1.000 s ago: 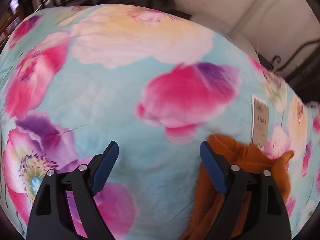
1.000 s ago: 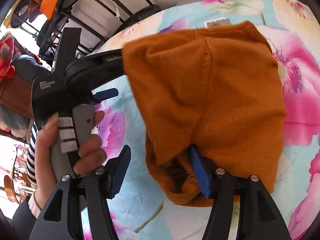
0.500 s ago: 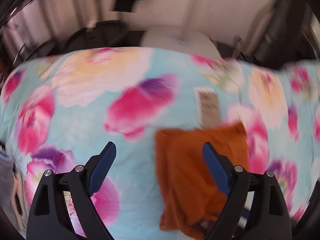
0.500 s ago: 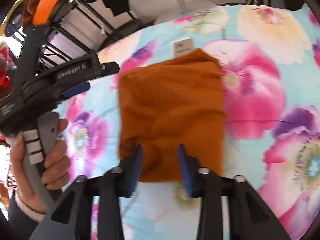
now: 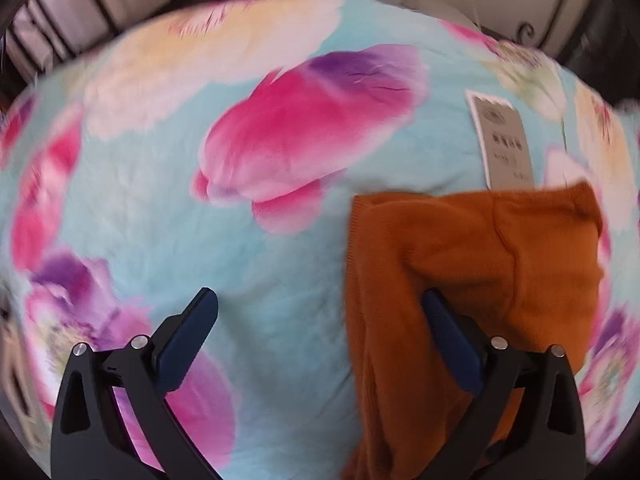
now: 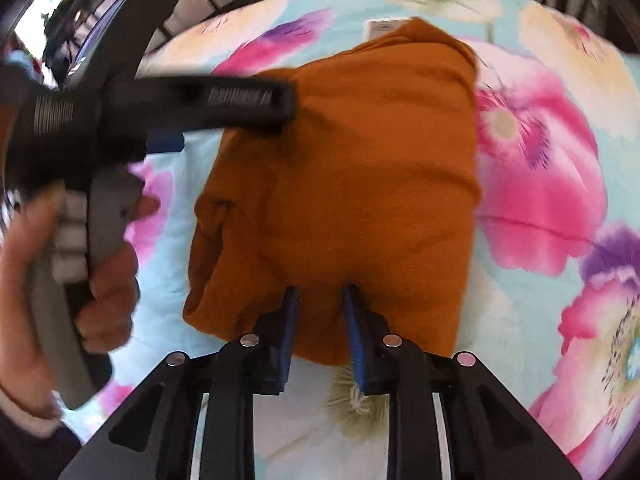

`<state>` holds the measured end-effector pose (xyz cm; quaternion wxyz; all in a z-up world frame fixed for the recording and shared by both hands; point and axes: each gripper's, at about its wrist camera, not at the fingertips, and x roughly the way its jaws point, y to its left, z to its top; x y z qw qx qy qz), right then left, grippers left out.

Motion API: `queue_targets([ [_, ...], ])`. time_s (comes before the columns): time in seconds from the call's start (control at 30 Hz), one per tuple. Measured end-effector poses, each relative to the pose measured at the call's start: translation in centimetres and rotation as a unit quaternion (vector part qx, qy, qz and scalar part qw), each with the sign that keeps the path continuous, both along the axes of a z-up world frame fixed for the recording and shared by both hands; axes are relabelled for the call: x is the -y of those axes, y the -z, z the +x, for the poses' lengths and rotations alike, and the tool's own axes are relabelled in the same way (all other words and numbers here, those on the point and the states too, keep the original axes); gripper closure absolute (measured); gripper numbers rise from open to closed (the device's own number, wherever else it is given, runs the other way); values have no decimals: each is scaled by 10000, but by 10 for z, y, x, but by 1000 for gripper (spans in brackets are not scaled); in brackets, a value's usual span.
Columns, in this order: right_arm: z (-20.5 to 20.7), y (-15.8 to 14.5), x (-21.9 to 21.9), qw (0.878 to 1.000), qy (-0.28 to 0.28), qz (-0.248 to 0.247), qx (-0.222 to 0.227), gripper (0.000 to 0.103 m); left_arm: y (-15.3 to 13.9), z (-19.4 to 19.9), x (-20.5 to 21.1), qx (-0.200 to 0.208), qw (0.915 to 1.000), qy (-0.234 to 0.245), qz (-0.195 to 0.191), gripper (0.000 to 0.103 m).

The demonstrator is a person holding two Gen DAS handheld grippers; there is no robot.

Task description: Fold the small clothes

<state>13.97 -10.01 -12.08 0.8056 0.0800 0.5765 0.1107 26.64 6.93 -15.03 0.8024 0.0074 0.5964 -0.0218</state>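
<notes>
Right claw (image 6: pixel 320 320) pinches near hem of rust-orange knit garment (image 6: pixel 360 180); left claw (image 5: pixel 320 332) wide open, empty, one finger tucked into folds. Risk: snagging, undoing fold.

On my feed the knit garment (image 6: pixel 360 184) is a plain burnt orange, no print; the bedspread (image 5: pixel 168 208) under it is pale turquoise with big blooms in hot pink, purple, cream and soft yellow; the paper tag (image 5: pixel 505 140) reads grey-white with dark printing; my left gripper (image 5: pixel 316 334) and right gripper (image 6: pixel 320 320) are black with blue pads
</notes>
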Motion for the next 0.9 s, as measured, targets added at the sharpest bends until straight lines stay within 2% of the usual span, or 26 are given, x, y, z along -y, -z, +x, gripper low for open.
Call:
queue_targets([
  [0.1, 2, 0, -2, 10000, -3, 19, -9, 74, -5, 1, -5, -31, 9999, -98, -111, 4],
  [0.27, 1, -14, 15, 9988, 189, 432, -95, 72, -39, -11, -2, 281, 9996, -39, -83, 5],
  [0.37, -1, -28, 36, 9962, 415, 767, -70, 72, -63, -22, 5, 504, 9983, 207, -223, 5],
  [0.5, 1, -40, 79, 9895, 1087, 948, 40, 72, -78, -42, 26, 557, 9953, 763, -219, 5],
  [0.63, 19, -35, 119, 9745, 1797, 1341, 94, 74, -63, -65, 59, 208, 9891, 1446, -182, 5],
  [0.73, 31, -22, 140, 9588, 2182, 1819, 58, 75, -35, -87, 79, 93, 9798, 1962, 363, 4],
  [0.8, 47, -13, 144, 9529, 2292, 1988, 5, 76, -14, -95, 79, -49, 9771, 2070, 484, 4],
  [0.83, 57, -8, 143, 9518, 2286, 2047, -7, 77, -2, -97, 72, -207, 9790, 2003, 328, 4],
  [0.9, 67, -1, 143, 9513, 2217, 2143, -46, 79, 9, -93, 54, -479, 9833, 1741, -230, 4],
])
